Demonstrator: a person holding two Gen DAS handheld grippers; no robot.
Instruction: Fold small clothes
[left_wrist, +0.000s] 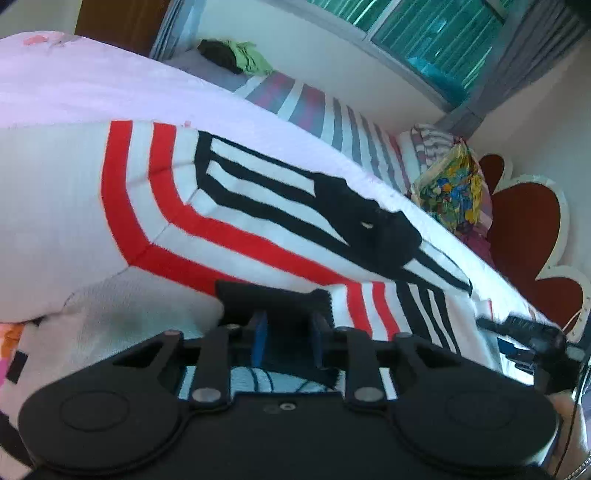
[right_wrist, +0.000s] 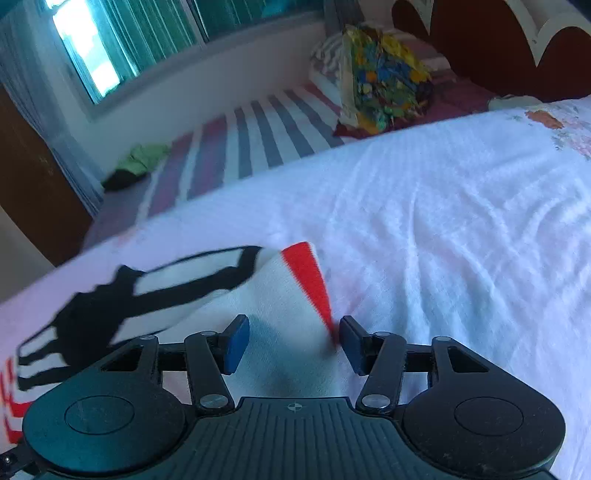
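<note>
White sweater (left_wrist: 74, 192) with red and black stripes; pale, perhaps pinkish, bedspread (right_wrist: 461, 221); sheet (right_wrist: 258, 136) striped grey, red and white; multicoloured cushion (right_wrist: 384, 88).

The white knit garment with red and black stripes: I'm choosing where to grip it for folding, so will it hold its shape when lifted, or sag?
The white knit garment with red and black stripes will probably sag: it drapes over the bed's contours and one corner is turned over. It looks light for its size, and likely grippy, judging by its fuzzy surface.
</note>
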